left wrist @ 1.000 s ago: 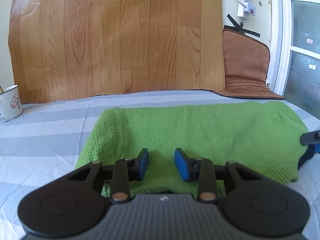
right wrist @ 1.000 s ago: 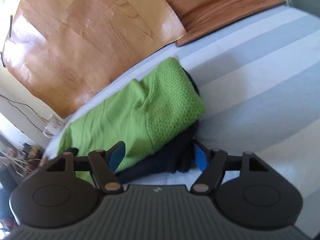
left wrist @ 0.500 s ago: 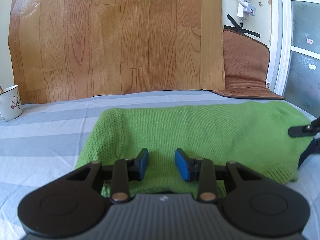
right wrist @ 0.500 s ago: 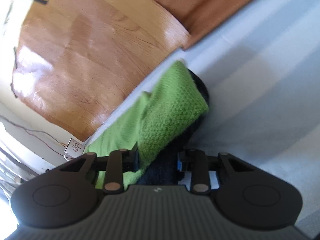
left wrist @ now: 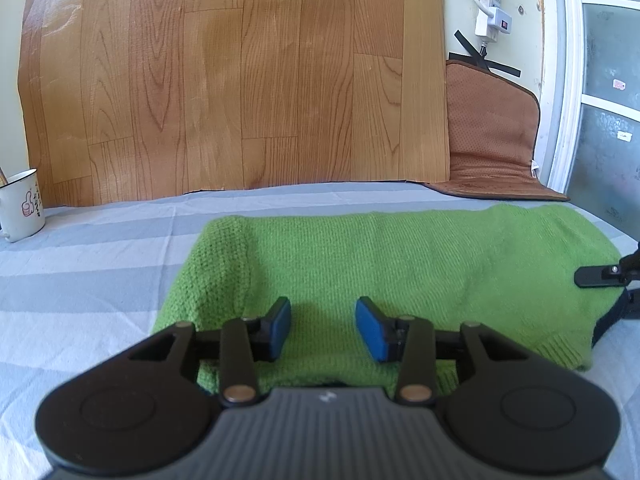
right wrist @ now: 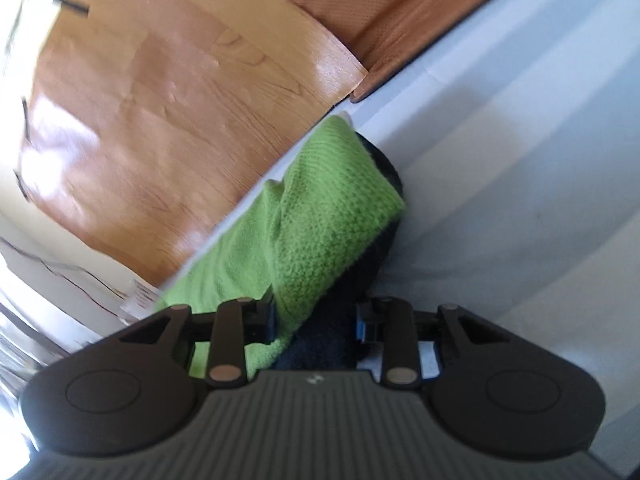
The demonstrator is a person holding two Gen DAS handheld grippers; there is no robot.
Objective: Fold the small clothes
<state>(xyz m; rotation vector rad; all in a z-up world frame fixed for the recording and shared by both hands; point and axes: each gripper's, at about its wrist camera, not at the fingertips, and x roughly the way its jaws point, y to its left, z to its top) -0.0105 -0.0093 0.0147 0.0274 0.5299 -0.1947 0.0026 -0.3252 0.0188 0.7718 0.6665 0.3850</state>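
A green knitted garment [left wrist: 380,264] lies folded on a grey striped sheet [left wrist: 92,248]. The left gripper [left wrist: 323,326] hovers over its near edge, jaws apart. The right gripper [right wrist: 316,318] is clamped on the garment's end, green and dark layers between its pads.

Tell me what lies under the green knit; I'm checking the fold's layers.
A dark fabric layer shows beneath the green knit along its right edge, on the striped sheet. How far it extends underneath is hidden.

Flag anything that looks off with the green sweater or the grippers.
Nothing damaged or spilled. The green sweater lies folded on the striped sheet; a dark layer pokes out beneath its end, where the right gripper has clamped both. The left gripper hovers open.
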